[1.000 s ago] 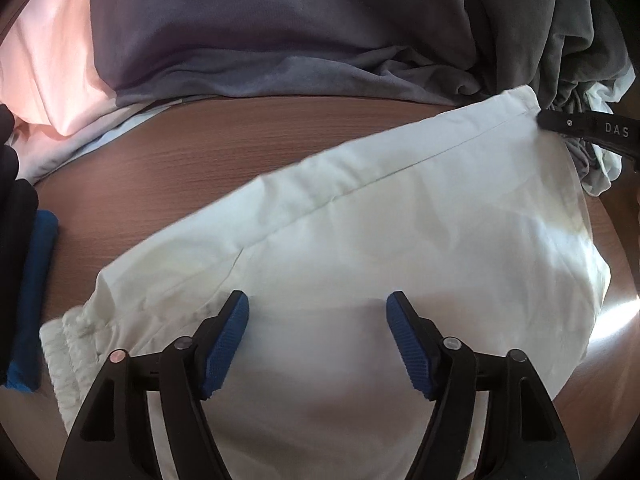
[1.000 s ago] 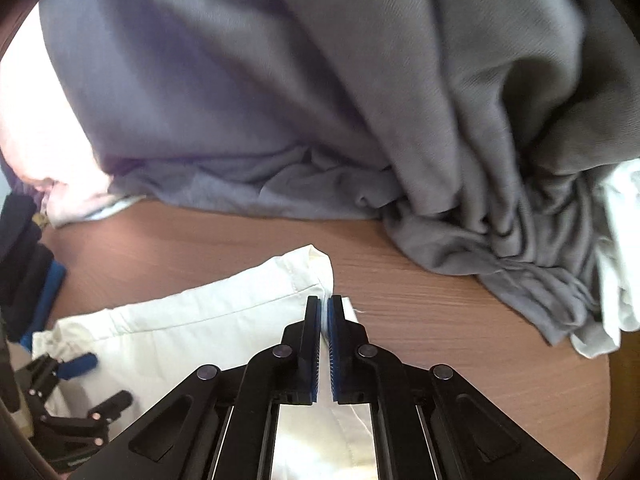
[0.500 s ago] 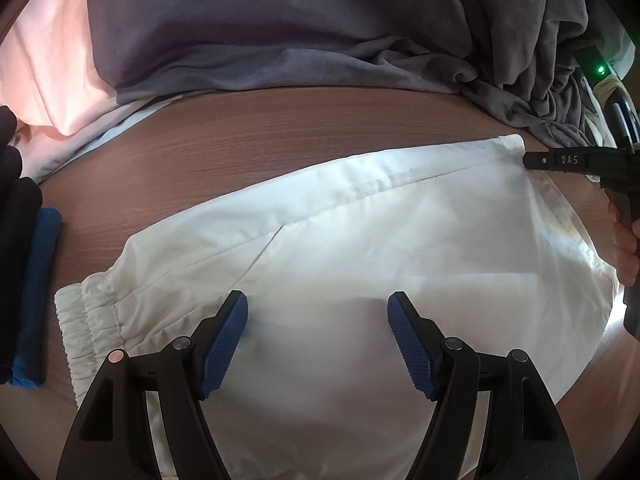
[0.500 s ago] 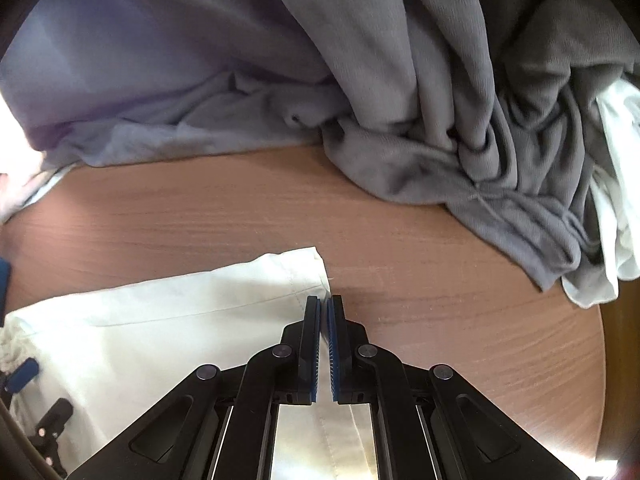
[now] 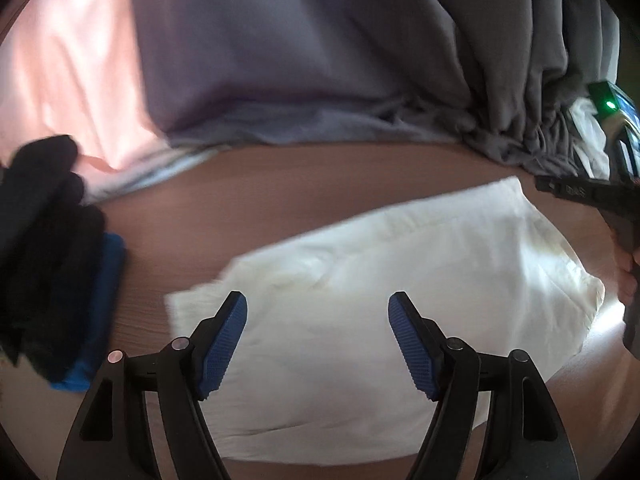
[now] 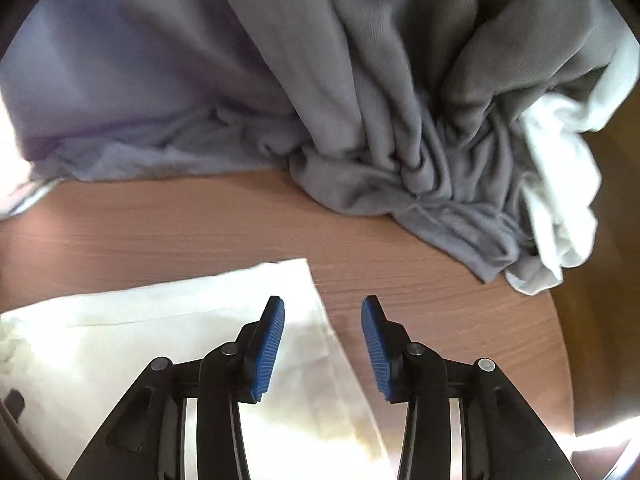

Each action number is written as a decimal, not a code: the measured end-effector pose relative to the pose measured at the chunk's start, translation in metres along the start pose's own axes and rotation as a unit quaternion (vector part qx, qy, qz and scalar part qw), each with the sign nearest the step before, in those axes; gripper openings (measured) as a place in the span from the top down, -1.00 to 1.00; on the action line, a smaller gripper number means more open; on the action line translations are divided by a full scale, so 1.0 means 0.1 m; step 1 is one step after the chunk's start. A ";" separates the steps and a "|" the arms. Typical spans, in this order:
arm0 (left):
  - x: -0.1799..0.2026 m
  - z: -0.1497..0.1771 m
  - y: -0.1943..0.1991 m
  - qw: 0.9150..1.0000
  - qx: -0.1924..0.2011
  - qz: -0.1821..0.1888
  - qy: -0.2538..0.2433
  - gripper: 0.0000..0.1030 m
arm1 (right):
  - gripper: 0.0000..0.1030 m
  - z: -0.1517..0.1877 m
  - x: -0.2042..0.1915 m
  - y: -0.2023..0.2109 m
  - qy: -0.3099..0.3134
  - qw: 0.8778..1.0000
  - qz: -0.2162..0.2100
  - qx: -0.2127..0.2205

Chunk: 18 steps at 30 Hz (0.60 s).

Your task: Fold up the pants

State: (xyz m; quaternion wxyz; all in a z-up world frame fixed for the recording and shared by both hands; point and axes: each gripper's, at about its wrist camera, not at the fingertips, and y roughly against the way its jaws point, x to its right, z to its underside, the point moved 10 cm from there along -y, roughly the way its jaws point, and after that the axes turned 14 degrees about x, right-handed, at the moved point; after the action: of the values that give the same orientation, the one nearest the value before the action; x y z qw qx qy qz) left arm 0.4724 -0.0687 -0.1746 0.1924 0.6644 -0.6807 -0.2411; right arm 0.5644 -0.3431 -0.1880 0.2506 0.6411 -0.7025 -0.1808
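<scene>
White pants lie folded flat on the brown wooden table. My left gripper is open and empty just above the near part of the pants. My right gripper is open and empty over the far right corner of the pants, whose right edge runs between its blue pads. The right gripper also shows at the right edge of the left wrist view.
A heap of grey and lilac clothes lies along the far side of the table, with a white garment at its right end and a pink one at the left. Black and blue folded clothes sit at the left.
My right gripper has opened and let go of the pants corner, which now lies flat on the table. The pants have settled lower and nearer. My left gripper stays open.
</scene>
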 end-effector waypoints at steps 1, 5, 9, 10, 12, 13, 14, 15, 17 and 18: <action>-0.12 -0.03 0.06 1.000 0.010 -0.009 0.002 -0.44 | 0.22 -0.03 -0.05 0.10 0.000 1.000 -0.006 0.009; -0.49 -0.02 0.12 0.999 0.019 -0.034 0.014 -0.44 | 0.13 -0.09 -0.27 0.43 -0.004 0.999 -0.014 0.041; -0.78 0.07 0.05 0.999 0.010 -0.043 0.026 -0.43 | 0.04 -0.17 -0.57 0.60 -0.009 0.997 -0.028 0.068; -0.83 0.08 0.02 0.999 0.009 -0.040 0.029 -0.43 | 0.04 -0.18 -0.67 0.60 -0.009 0.997 -0.033 0.072; -0.91 0.09 -0.03 0.999 0.010 -0.030 0.039 -0.43 | 0.04 -0.17 -0.84 0.58 -0.007 0.997 -0.044 0.066; -0.93 0.10 -0.06 0.999 0.009 -0.024 0.046 -0.39 | 0.04 -0.15 -0.92 0.56 -0.006 0.997 -0.052 0.061; -0.96 0.10 -0.09 0.998 0.010 -0.013 0.054 -0.36 | 0.04 -0.13 -0.97 0.55 -0.004 0.997 -0.056 0.057; -0.98 0.11 -0.12 0.998 0.007 -0.006 0.062 -0.33 | 0.04 -0.10 -1.03 0.52 -0.001 0.997 -0.058 0.051; -1.00 0.12 -0.19 0.997 0.003 0.008 0.077 -0.22 | 0.04 -0.05 -1.12 0.43 0.005 0.997 -0.059 0.042; -1.02 0.14 -0.22 0.996 0.000 0.012 0.083 -0.19 | 0.04 -0.02 -1.15 0.39 0.007 0.998 -0.057 0.037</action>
State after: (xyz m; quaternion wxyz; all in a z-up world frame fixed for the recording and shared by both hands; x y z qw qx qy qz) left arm 0.4864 0.0338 -0.1923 0.2510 0.6740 -0.6704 -0.1824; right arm 0.5400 -0.2246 -0.1782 0.2213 0.6900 -0.6692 -0.1643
